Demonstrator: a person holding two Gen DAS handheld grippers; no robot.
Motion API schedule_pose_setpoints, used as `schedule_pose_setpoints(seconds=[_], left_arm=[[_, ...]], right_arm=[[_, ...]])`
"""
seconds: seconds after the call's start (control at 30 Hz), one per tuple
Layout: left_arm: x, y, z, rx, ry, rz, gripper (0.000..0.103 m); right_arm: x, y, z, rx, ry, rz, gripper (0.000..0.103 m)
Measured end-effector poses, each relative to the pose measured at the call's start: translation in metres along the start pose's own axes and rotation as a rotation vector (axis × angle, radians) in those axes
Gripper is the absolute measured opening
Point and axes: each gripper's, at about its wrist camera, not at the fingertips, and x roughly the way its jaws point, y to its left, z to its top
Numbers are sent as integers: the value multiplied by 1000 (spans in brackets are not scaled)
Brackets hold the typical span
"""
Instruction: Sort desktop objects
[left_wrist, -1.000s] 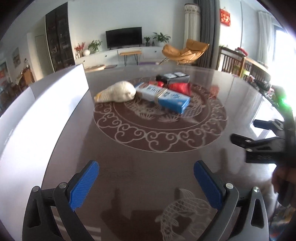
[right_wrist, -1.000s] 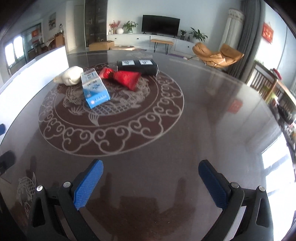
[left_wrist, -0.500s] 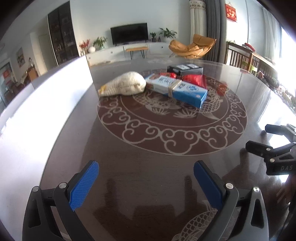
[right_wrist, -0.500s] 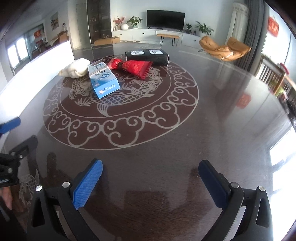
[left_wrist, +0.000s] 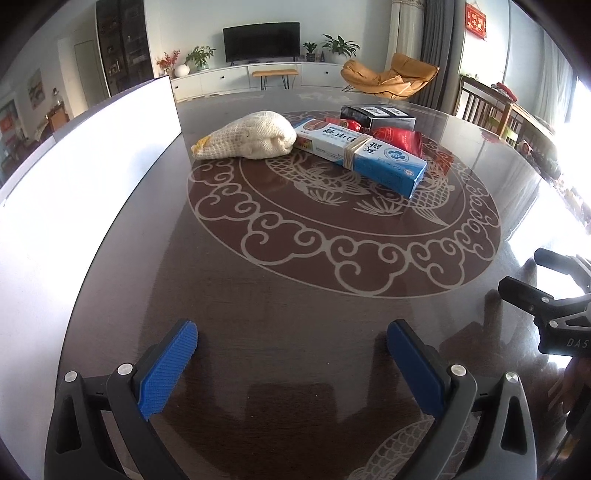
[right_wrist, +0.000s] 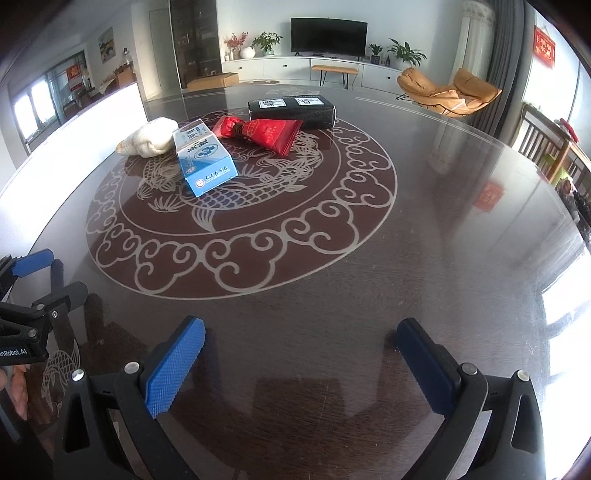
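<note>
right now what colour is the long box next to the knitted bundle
Blue and white, with a tan band around its middle; the long box shows best in the left wrist view.

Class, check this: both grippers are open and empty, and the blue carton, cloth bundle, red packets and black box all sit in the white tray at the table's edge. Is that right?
Not quite. The blue carton, cloth bundle, red packets and black box lie on the table's patterned centre, not in a white tray, as the right wrist view shows. The left gripper and right gripper are indeed open and empty.
</note>
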Motion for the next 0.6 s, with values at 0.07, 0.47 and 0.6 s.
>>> schedule_pose_setpoints(seconds=[0.07, 0.47, 0.6], left_arm=[[0, 0, 0, 0, 0, 0, 103], [0, 0, 0, 0, 1, 0, 103], [0, 0, 0, 0, 1, 0, 103]], right_arm=[[0, 1, 0, 0, 0, 0, 103], [0, 1, 0, -1, 0, 0, 103], [0, 1, 0, -1, 0, 1, 103]])
